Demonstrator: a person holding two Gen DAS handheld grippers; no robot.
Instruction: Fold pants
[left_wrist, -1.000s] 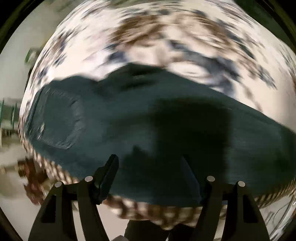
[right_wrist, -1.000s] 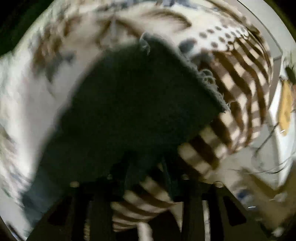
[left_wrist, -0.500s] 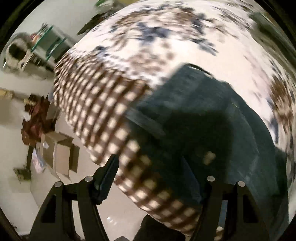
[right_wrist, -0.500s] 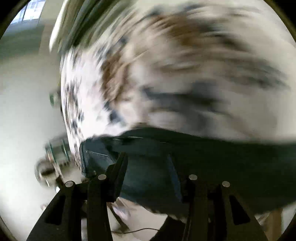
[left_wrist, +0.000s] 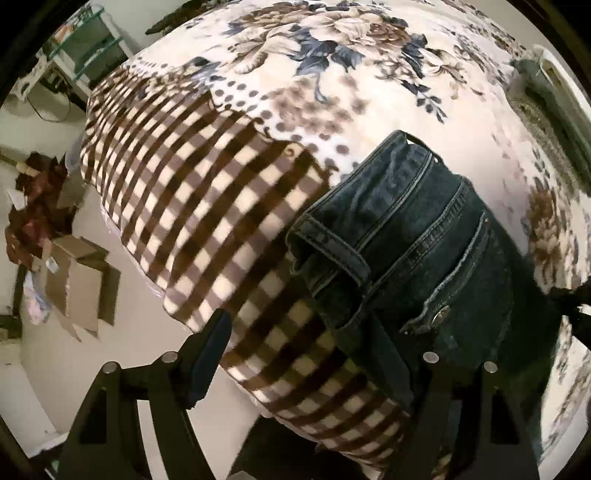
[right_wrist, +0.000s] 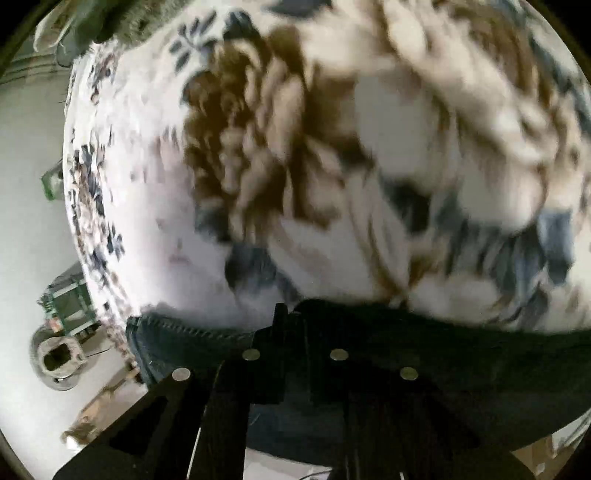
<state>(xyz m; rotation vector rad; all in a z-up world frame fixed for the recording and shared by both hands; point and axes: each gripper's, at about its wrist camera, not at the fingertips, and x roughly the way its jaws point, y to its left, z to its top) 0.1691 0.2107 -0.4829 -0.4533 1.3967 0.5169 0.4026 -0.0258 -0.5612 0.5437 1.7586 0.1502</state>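
Left wrist view shows the pants (left_wrist: 417, 251), dark denim, lying on a blanket-covered bed (left_wrist: 332, 92) near its checked front edge, with the waistband end toward the corner where the checks run out over the side. The stacked waistband layers and a metal button face the camera, so the garment looks to be doubled lengthwise already, its long axis running from this waistband off to the right along the front edge.

The left gripper (left_wrist: 306, 350) hangs wide open with nothing between its fingers: one finger sits over the checked blanket, the other over the denim just below the button. The waistband lies ahead and slightly right of it, close by.

In the right wrist view, which is blurred, the right gripper (right_wrist: 306, 350) is over the same denim (right_wrist: 461, 354) further along the length. Its fingers appear drawn close together with dark cloth around them, but whether they pinch the fabric I cannot tell.

My judgement is that the left hand is the nearer one to the waistband, so the next fold turns on bringing one end over along that long axis.
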